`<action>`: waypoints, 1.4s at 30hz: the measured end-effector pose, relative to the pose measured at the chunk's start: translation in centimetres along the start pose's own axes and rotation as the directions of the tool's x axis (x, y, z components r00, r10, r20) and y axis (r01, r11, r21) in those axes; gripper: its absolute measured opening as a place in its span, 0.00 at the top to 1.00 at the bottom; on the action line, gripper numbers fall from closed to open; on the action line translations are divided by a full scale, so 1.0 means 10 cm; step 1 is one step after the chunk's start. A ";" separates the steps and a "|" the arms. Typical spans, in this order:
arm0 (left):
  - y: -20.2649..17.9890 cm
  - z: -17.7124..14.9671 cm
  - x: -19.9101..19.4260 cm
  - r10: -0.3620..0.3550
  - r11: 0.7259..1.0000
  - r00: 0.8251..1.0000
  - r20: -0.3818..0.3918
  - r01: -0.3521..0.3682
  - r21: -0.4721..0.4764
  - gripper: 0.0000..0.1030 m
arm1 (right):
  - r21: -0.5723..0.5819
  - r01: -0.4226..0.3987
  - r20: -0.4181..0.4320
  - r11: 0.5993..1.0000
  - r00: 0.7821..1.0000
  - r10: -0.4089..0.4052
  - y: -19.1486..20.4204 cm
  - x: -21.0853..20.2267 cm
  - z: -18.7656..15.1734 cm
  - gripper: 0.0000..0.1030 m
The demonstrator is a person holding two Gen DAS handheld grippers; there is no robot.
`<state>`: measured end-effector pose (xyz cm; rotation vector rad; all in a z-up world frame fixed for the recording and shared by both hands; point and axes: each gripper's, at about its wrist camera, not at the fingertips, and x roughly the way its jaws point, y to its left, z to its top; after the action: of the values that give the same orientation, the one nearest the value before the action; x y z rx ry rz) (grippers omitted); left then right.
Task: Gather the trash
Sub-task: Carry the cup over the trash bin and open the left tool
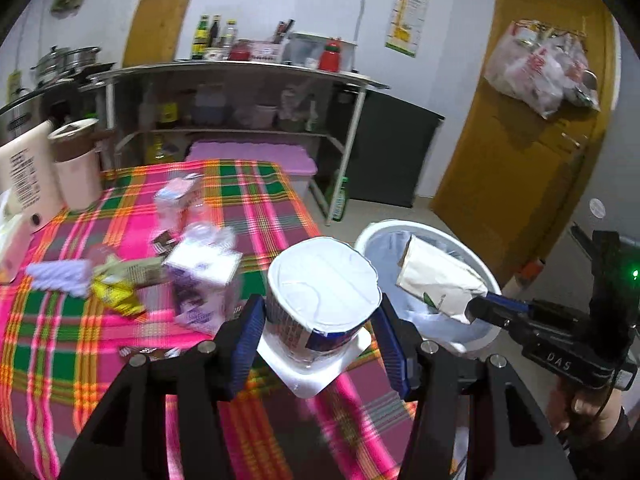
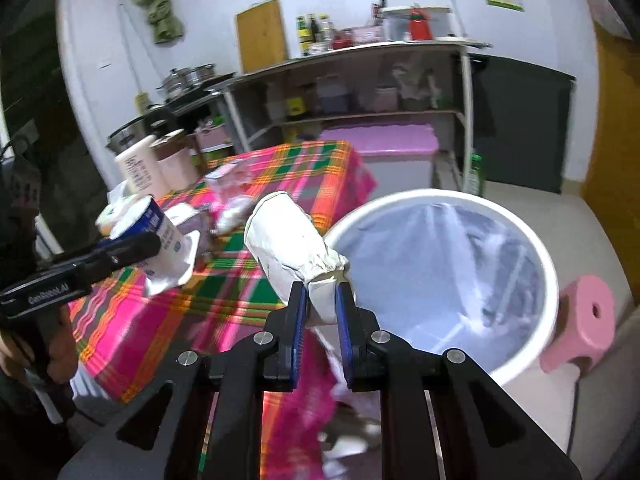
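Paper bag (image 2: 294,248) sits clamped in the right gripper (image 2: 322,312) beside the white bin (image 2: 516,364), the left gripper (image 1: 320,340) squeezing a noodle cup (image 1: 324,296) above the table (image 1: 52,332); both need carrying over the bin and dropping.

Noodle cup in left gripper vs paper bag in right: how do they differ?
The noodle cup is a rigid round tub, lid sealed; the paper bag is crumpled and soft. The left gripper spans the cup wide; the right gripper pinches the bag's narrow end. Both are held near the bin.
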<state>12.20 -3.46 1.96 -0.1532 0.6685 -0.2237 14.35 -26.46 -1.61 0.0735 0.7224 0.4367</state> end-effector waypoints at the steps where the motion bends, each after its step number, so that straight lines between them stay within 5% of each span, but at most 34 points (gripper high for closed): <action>1: -0.05 0.03 0.05 -0.011 1.000 1.000 -0.003 0.011 0.007 0.45 | 0.005 0.019 -0.004 1.000 1.000 -0.019 -0.05 0.00 -0.01 0.84; 7: -0.32 0.16 0.29 -0.072 0.996 0.997 -0.016 0.072 0.052 0.45 | 0.038 0.115 -0.041 0.993 0.993 -0.113 -0.33 0.02 -0.08 0.84; 24: -0.87 0.25 0.85 -0.162 0.977 0.981 -0.104 0.174 0.125 0.45 | 0.091 0.210 -0.097 0.974 0.975 -0.201 -0.67 0.04 -0.17 0.83; 29: -0.96 0.21 1.00 -0.174 0.971 0.974 -0.143 0.194 0.138 0.45 | 0.102 0.220 -0.081 0.970 0.974 -0.212 -0.71 -0.01 -0.17 0.60; 42: -1.01 0.17 1.03 -0.179 0.967 0.970 -0.165 0.204 0.154 0.41 | 0.121 0.208 -0.057 0.970 0.978 -0.203 -0.70 -0.09 -0.17 0.60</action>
<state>19.54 -15.68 -0.76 -0.0371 0.7810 -0.4810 15.19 -33.34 -3.86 0.1074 0.7927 0.1943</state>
